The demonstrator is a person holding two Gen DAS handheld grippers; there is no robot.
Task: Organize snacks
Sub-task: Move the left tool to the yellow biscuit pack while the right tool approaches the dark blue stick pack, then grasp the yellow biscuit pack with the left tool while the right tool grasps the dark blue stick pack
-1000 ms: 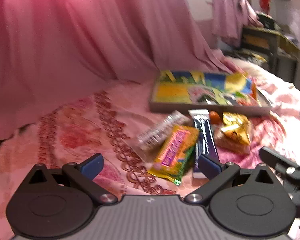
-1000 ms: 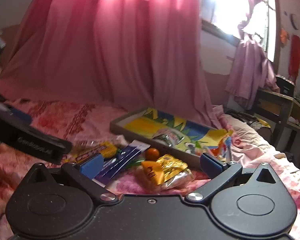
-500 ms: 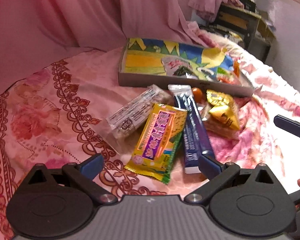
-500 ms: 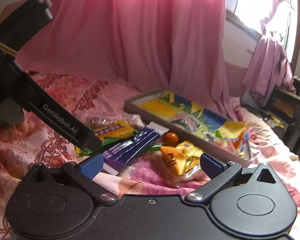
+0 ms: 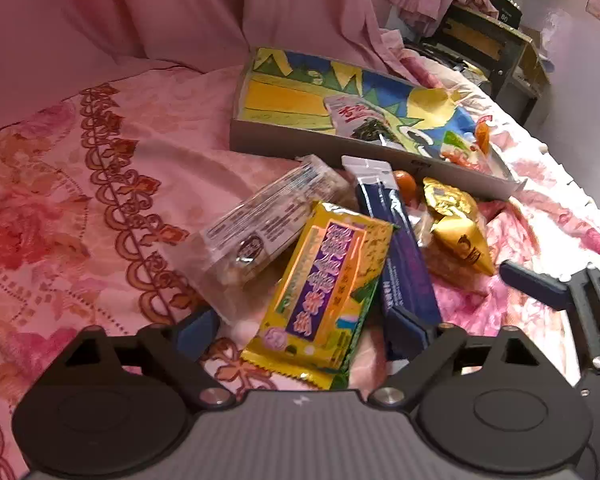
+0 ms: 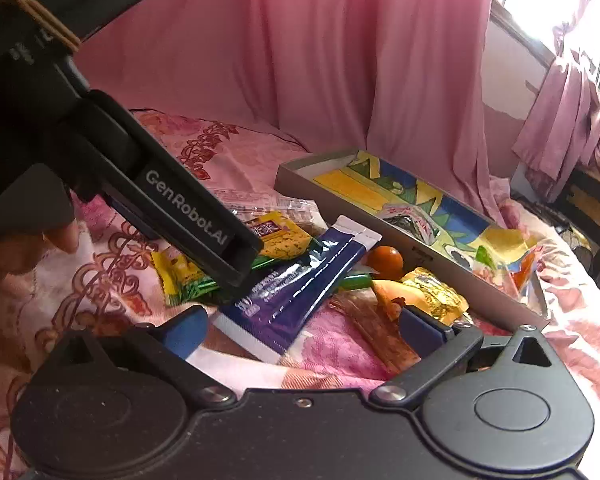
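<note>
Left wrist view: the left gripper [image 5: 306,330] is tilting down over the pile at lower centre, jaws wide but closing, the glossy yellow snack packet [image 5: 326,294] lying between them, pads not pressing it. A clear crinkly packet [image 5: 260,228] and a flat navy sachet [image 5: 404,264] are flanking it; the shallow painted tray [image 5: 300,144] is sitting at upper centre on the floral bedspread [image 5: 80,200].

Right wrist view: the right gripper [image 6: 304,330] is angling down, jaws wide, gripping nothing, navy sachet [image 6: 300,284] lying ahead between the fingers. A crumpled gold wrapper [image 6: 432,292] is resting right of centre, a round orange sweet [image 6: 385,261] just above.

Pink curtain [image 6: 340,60], floral bedsheet [image 5: 80,200]
</note>
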